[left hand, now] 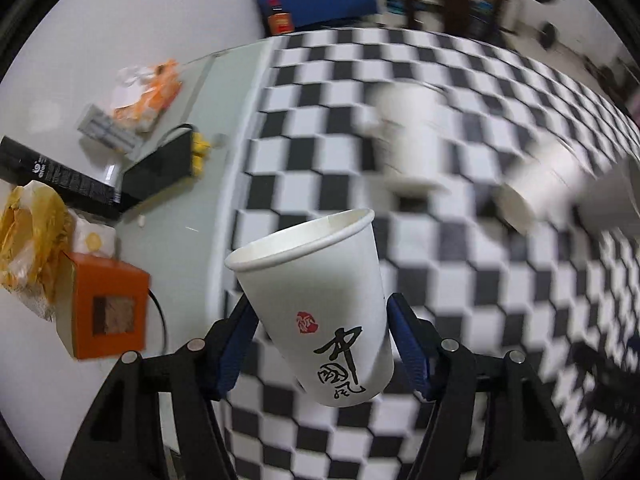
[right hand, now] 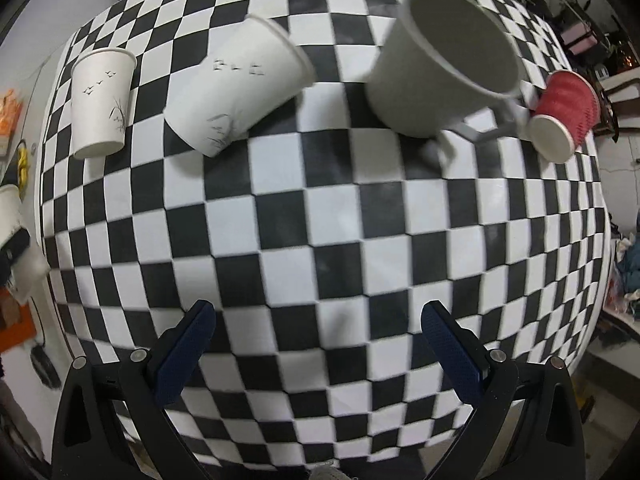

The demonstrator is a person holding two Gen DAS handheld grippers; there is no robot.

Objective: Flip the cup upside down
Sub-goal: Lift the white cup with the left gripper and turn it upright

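Left gripper (left hand: 320, 344) jaws clamp the tilted paper cup (left hand: 316, 308); right gripper (right hand: 316, 356) jaws apart.

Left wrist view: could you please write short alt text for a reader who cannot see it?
The left hand-held gripper holds a white paper cup with black calligraphy, tilted, mouth up, above a checkered tablecloth. Blurred white cups lie beyond; an orange box sits left.

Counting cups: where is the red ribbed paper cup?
Right wrist view, far right: red ribbed paper cup lies on the checkered tablecloth, beside the grey mug's handle.
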